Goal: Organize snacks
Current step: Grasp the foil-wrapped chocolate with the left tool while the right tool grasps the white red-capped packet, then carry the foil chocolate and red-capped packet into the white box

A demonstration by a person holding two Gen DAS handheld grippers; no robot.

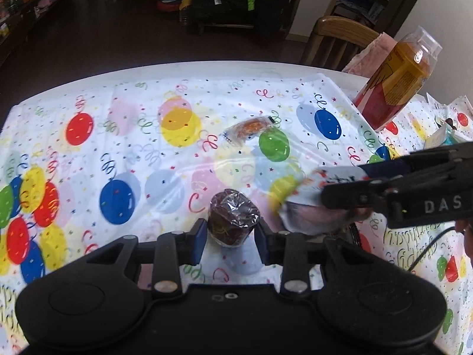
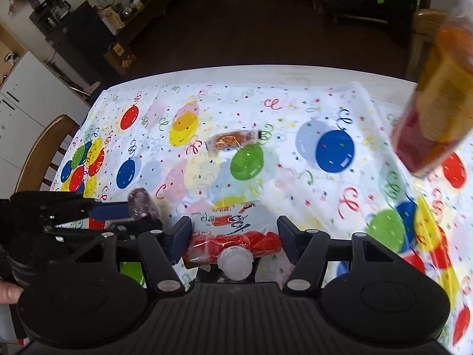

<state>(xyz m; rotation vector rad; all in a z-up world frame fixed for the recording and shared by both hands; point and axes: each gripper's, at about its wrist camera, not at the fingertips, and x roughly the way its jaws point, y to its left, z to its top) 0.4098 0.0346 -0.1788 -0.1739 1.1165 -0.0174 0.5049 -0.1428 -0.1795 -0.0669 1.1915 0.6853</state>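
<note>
Your left gripper has a chocolate cupcake in clear wrap between its blue pads, which sit right at its sides. Looks clamped, but the wrap is slick and crinkly, so the hold may be on film, not cake. Squeeze more and you crush it; ease off and it could slide out onto the balloon tablecloth.

Right gripper: the fingers stand apart w/ gaps on both sides of the jelly pouch w/ white screw cap, so I can't tell what is carrying it. It may be resting on the body of the tool. Tilt fwd and it could slip off.

The two tools are v. close. In the left view the right gripper's finger tip crosses just beside the cupcake, so a bump there could knock it loose.

The small orange-filled wrapped snack lies flat mid-table, well apart from both. The tall orange-and-red snack canister stands near the right edge, close to your right tool's sweep; an elbow swing could tip it.
</note>
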